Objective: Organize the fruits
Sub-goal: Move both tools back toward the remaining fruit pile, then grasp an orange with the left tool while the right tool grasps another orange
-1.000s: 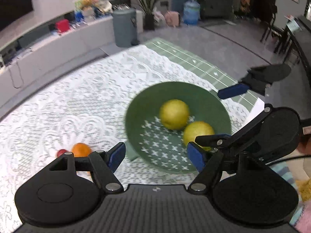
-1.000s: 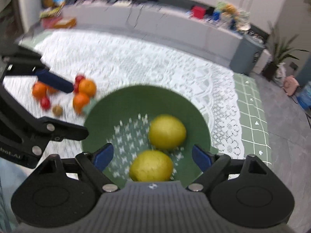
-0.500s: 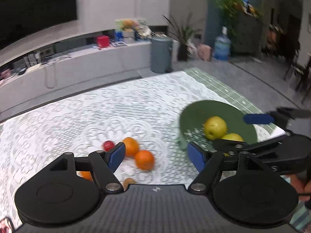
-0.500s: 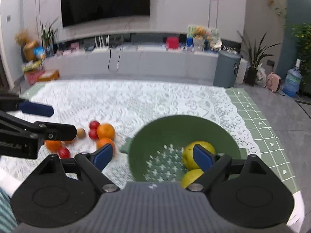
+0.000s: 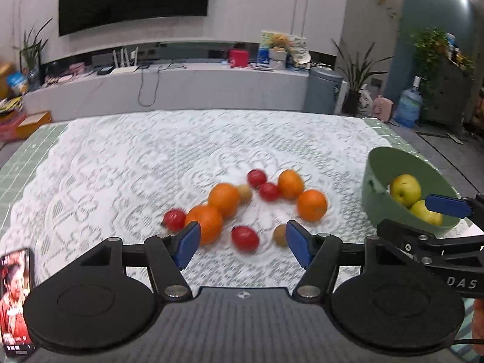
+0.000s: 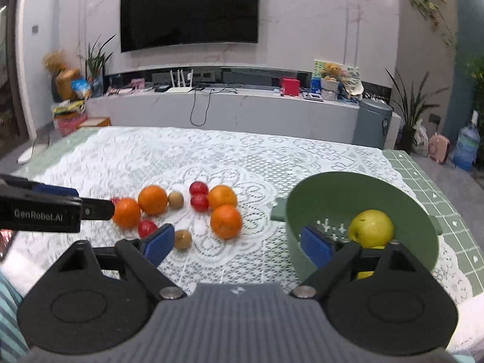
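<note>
- Left gripper (image 5: 242, 243) was spread wide, holding nothing; it hung over the loose oranges (image 5: 224, 199) and red fruits (image 5: 245, 237) on the lace cloth (image 5: 121, 166).
- Right gripper (image 6: 237, 243) was likewise wide and empty, beside the green bowl (image 6: 402, 196); two yellow fruits (image 5: 405, 189) lay inside.

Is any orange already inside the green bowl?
No. The green bowl holds only yellow-green fruit; the oranges lie on the lace tablecloth.

Second pear (image 6: 367, 273) (yellow) mostly hidden behind right gripper (image 6: 243, 243).
</note>
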A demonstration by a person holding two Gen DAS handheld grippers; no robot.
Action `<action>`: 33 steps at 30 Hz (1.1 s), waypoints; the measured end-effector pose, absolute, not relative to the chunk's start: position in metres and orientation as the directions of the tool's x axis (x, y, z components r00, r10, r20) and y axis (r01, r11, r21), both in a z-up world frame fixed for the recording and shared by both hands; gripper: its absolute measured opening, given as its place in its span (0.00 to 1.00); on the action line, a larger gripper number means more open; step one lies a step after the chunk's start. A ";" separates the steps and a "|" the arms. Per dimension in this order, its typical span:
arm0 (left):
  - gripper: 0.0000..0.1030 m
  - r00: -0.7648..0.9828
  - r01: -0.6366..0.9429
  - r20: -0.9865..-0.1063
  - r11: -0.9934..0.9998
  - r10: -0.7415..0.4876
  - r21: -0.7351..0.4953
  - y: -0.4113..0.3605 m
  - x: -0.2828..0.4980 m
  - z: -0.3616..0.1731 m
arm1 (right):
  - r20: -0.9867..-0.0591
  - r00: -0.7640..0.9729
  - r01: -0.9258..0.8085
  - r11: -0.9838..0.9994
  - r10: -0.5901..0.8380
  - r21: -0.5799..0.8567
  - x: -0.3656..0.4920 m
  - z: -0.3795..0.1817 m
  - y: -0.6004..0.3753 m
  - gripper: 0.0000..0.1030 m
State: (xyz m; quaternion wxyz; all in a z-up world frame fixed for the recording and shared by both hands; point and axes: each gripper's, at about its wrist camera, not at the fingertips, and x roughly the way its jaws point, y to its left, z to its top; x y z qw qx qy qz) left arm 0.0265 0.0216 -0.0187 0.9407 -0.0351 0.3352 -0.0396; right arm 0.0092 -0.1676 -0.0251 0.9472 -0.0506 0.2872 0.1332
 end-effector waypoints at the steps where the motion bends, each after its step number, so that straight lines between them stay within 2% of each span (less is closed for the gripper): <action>1: 0.72 0.776 0.050 -0.623 0.994 -0.101 -0.098 0.024 0.025 -0.021 | -0.563 0.793 -0.291 0.957 0.231 -0.017 0.011 -0.028 -0.166 0.77; 8: 0.71 0.803 0.008 -0.595 0.999 -0.036 -0.050 0.024 0.025 -0.032 | -0.586 0.774 -0.335 0.940 0.238 -0.060 0.020 -0.043 -0.148 0.64; 10: 0.71 0.796 -0.013 -0.606 1.000 -0.006 -0.027 0.023 0.028 -0.036 | -0.597 0.767 -0.332 0.942 0.236 -0.053 0.028 -0.047 -0.144 0.62; 13: 0.71 0.783 -0.028 -0.622 0.998 -0.016 -0.061 0.029 0.035 -0.041 | -0.608 0.761 -0.325 0.944 0.226 -0.055 0.038 -0.052 -0.139 0.60; 16: 0.71 0.766 -0.066 -0.643 0.996 0.011 -0.062 0.033 0.044 -0.047 | -0.622 0.753 -0.323 0.944 0.214 -0.066 0.050 -0.060 -0.132 0.52; 33: 0.64 0.719 -0.108 -0.694 0.991 0.022 -0.080 0.041 0.080 -0.075 | -0.621 0.777 -0.308 0.921 0.098 -0.240 0.095 -0.093 -0.104 0.50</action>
